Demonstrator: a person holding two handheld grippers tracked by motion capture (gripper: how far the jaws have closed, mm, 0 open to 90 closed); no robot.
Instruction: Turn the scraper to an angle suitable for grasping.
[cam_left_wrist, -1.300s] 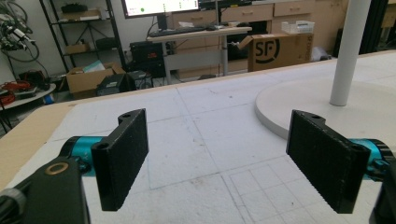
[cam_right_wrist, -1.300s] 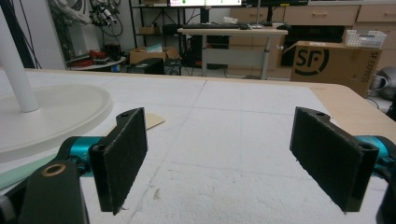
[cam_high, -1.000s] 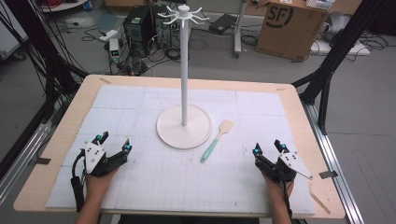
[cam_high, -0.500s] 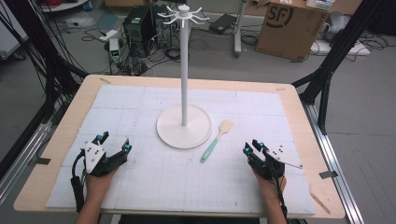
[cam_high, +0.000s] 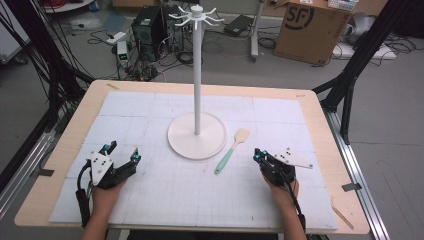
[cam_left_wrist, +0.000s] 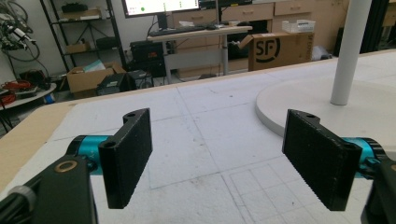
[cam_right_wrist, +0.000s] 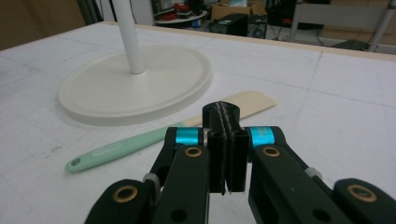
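Note:
A white hook stand (cam_high: 196, 136) rises from its round base at the middle of the mat. Just right of the base lies a spatula (cam_high: 231, 150) with a mint-green handle and a pale head. My right gripper (cam_high: 258, 155) sits on the mat a little right of the spatula's handle, apart from it. Its jaws have just been closing and now meet with nothing between them, as the right gripper view (cam_right_wrist: 224, 116) shows, with the spatula (cam_right_wrist: 140, 142) lying beyond. My left gripper (cam_high: 121, 151) rests at the front left, open and empty (cam_left_wrist: 219, 161).
A white gridded mat (cam_high: 150, 110) covers the wooden table. A thin wooden stick (cam_high: 342, 212) lies at the front right corner. Beyond the far edge are a cardboard box (cam_high: 310, 27), cables and equipment on the floor. Black frame legs flank both sides.
My right gripper has slid left towards the spatula and its jaws have gone from wide apart to shut. The left gripper, the stand and the spatula have stayed put.

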